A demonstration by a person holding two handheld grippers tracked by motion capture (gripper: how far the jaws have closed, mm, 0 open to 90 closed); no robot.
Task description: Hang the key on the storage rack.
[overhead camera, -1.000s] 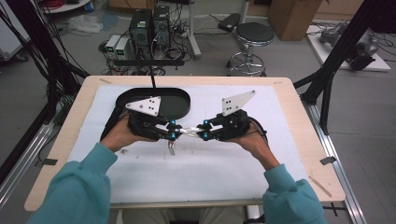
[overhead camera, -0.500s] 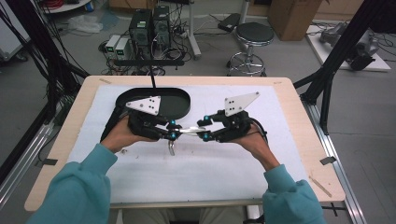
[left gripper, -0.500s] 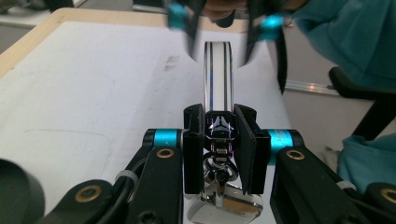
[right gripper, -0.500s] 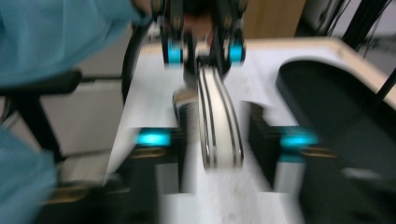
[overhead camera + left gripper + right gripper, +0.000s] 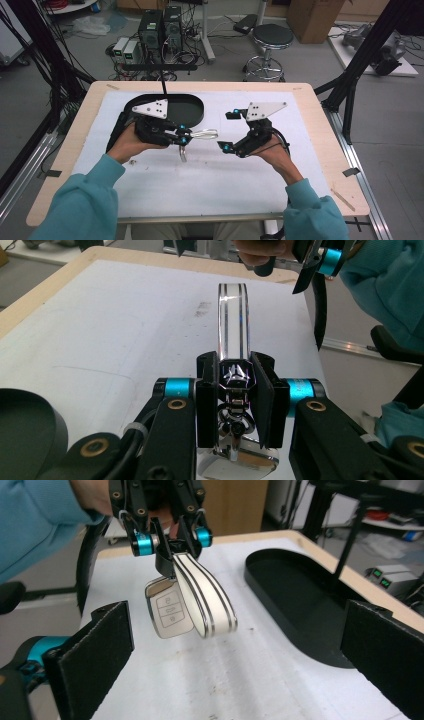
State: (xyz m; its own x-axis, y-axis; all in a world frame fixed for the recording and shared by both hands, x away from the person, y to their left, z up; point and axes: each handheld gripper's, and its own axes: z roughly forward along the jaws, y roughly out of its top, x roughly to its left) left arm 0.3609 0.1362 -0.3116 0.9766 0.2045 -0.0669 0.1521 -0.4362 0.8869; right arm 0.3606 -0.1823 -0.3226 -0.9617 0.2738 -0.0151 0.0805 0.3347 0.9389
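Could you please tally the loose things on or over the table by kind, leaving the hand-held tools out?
Silver car key fob with three buttons: 1
White looped strap with dark stripes: 1
Black oval plastic tray: 1
Total: 3

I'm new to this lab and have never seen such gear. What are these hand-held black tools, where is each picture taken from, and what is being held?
A person in teal sleeves holds a two-jaw gripper in each hand at a wooden table covered with a white mat. The high view looks down from above; the other two come from cameras riding on each gripper. The left gripper is shut on the metal clasp of a silver car key fob with a white striped strap loop, which hangs above the mat. The right gripper has just been opening; its jaws stand wide apart with nothing between them. A black oval tray lies at the far side of the mat.
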